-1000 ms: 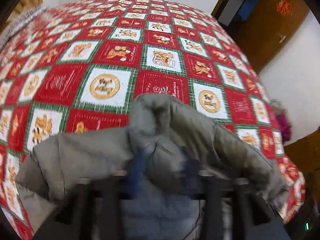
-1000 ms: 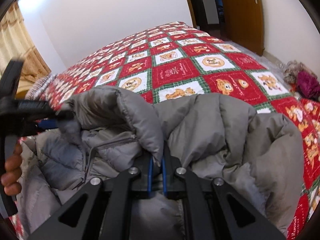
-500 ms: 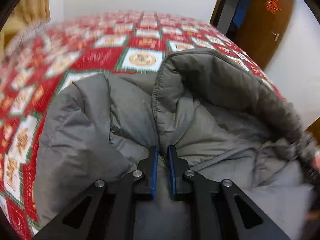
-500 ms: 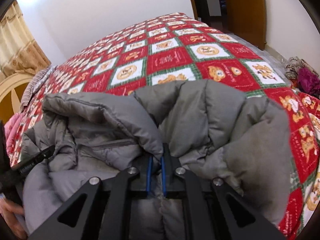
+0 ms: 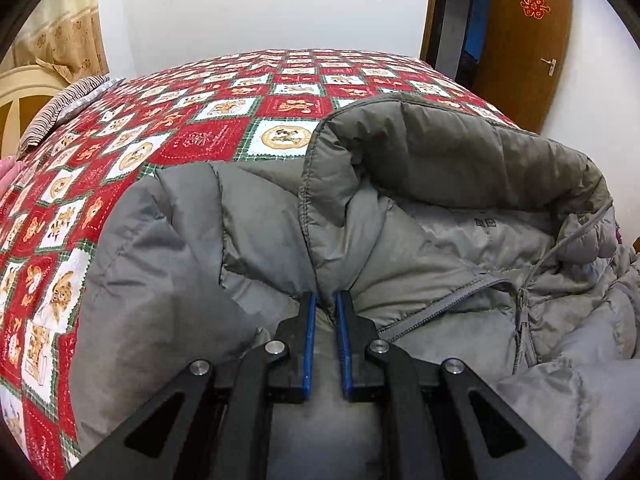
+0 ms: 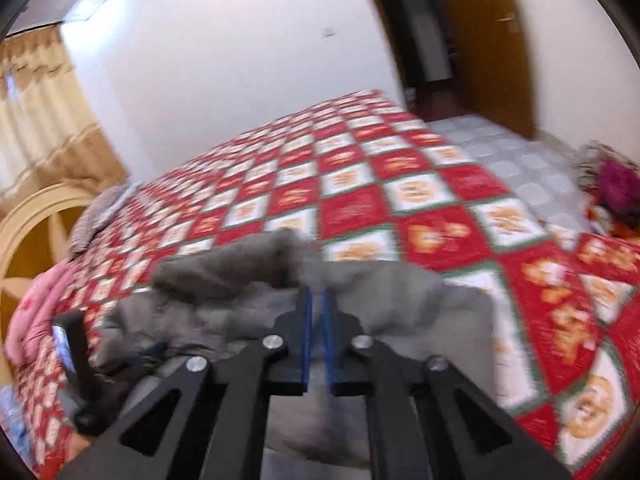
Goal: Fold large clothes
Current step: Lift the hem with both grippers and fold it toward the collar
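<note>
A grey puffer jacket (image 5: 192, 248) lies on the near end of a bed, collar up and zipper (image 5: 440, 308) partly open. My left gripper (image 5: 326, 298) is shut on the jacket at the left base of its collar (image 5: 460, 160). In the blurred right wrist view the jacket (image 6: 400, 292) shows bunched, and my right gripper (image 6: 316, 292) is shut on its fabric near the collar's other side. The left gripper's body (image 6: 76, 352) shows at the lower left of that view.
The bed carries a red, white and green patchwork quilt (image 5: 208, 136), also in the right wrist view (image 6: 420, 208). A striped pillow (image 5: 60, 108) and pink cloth (image 6: 36, 304) lie at the left. A wooden door (image 5: 520, 40) stands at the right. Clothes (image 6: 616, 188) lie on the tiled floor.
Both grippers stayed shut on the jacket. The right gripper swung so that more of the bed and floor shows, with motion blur. The left wrist view steadied and the collar spread wider.
</note>
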A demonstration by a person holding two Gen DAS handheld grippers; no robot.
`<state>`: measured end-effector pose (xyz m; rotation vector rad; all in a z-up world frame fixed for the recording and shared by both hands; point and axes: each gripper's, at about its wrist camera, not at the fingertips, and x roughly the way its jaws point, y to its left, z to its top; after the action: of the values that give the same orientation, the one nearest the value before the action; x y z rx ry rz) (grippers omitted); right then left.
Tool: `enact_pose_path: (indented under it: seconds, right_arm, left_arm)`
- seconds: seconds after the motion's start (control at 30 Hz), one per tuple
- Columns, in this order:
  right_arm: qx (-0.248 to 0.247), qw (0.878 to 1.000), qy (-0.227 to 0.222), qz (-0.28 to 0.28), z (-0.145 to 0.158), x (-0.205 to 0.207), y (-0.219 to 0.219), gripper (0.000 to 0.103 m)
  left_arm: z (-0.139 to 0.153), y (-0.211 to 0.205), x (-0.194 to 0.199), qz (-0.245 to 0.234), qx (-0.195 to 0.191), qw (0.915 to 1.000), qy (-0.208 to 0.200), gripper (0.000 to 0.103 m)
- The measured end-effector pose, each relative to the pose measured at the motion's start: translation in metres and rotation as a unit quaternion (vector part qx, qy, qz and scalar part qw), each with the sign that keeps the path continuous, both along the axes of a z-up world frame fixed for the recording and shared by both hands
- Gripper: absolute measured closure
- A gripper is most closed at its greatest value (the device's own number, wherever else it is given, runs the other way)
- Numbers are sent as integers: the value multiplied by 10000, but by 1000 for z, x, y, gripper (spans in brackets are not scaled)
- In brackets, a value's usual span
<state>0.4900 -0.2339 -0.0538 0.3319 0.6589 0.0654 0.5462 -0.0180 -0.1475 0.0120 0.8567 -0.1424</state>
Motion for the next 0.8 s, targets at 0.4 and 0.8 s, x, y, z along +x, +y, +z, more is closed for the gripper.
enact_pose_path:
  seconds: [0.4, 0.8]
  right_arm:
    - [655, 9781, 1824, 755, -72, 31, 15, 103]
    - [492, 9955, 673, 453, -36, 0, -1, 93]
  left_arm:
    - [-1, 13, 0, -15, -514, 9986, 86, 92]
    - [-1, 13, -2, -36, -552, 9984, 78, 91]
